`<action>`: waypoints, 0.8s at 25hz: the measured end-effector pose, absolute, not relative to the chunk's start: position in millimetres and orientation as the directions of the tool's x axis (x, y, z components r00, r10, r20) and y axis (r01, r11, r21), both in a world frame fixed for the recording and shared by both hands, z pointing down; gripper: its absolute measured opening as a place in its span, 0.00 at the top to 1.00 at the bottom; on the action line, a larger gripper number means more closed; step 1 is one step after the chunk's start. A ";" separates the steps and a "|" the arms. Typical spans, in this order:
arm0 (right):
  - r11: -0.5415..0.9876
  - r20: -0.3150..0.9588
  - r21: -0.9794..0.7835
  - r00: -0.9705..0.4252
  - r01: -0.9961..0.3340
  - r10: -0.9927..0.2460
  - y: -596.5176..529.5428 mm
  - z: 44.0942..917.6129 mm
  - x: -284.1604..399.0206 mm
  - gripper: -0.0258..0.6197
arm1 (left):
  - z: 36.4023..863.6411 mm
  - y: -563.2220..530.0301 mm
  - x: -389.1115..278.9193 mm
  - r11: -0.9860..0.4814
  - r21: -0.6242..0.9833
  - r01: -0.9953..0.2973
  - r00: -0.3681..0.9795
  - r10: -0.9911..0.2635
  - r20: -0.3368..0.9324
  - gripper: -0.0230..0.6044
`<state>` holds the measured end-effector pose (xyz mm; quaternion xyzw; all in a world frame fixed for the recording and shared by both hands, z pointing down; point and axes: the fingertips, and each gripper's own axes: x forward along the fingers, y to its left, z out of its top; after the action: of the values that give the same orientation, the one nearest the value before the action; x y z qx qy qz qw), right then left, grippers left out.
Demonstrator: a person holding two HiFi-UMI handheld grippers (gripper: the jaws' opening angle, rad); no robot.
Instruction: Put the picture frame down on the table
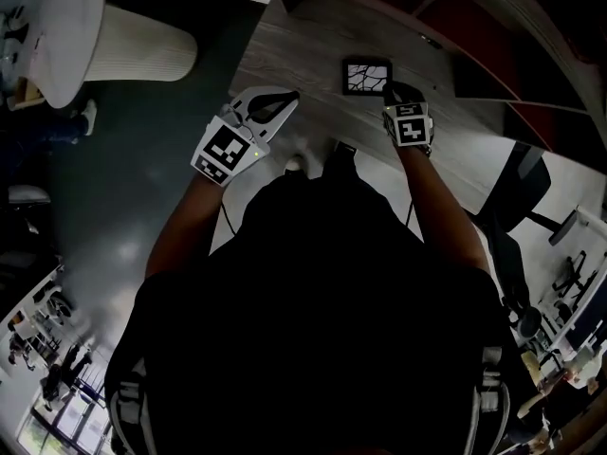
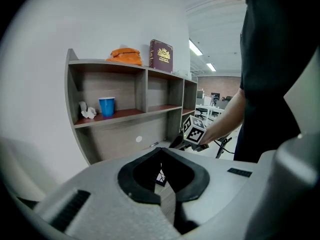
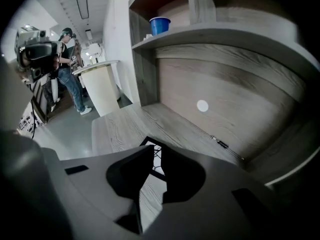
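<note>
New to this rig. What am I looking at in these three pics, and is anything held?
No robot here: a person holds a two-jaw gripper in each hand. The head view is from a camera on the person's head, looking steeply down at the left gripper and the right gripper. The other two pictures are from cameras riding on each gripper, looking along its jaws. A picture frame lies flat on the wooden table, just past the right gripper's tips. Nothing is held: the left jaws meet at their tips, the right ones stand a narrow gap apart, the frame showing through it. A shelf unit at the table's back holds a blue cup.
</note>
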<state>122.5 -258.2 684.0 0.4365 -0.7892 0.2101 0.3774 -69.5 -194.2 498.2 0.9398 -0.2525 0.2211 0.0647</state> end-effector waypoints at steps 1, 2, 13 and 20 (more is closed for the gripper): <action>0.527 0.779 -0.002 -0.332 -0.850 -0.532 -254.0 679.4 122.4 0.89 | 495.3 -193.0 -71.5 -0.865 0.007 -0.501 0.777 -0.447 0.444 0.94; 0.524 0.779 -0.003 -0.330 -0.852 -0.533 -250.0 675.0 122.7 0.89 | 492.5 -191.9 -73.1 -0.866 0.004 -0.500 0.779 -0.448 0.439 0.94; 0.443 0.717 0.027 -0.291 -0.896 -0.634 -232.5 608.8 136.1 0.94 | 474.0 -178.4 -78.2 -0.895 -0.048 -0.443 0.803 -0.420 0.424 0.94; 0.394 0.686 0.044 -0.259 -0.918 -0.680 -210.7 579.3 138.9 0.95 | 462.2 -168.3 -85.2 -0.905 -0.086 -0.416 0.815 -0.413 0.406 0.94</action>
<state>138.9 -210.7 579.3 0.5181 -0.7713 0.1862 0.3193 -85.2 -168.3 462.2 0.9527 -0.2175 0.2123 0.0035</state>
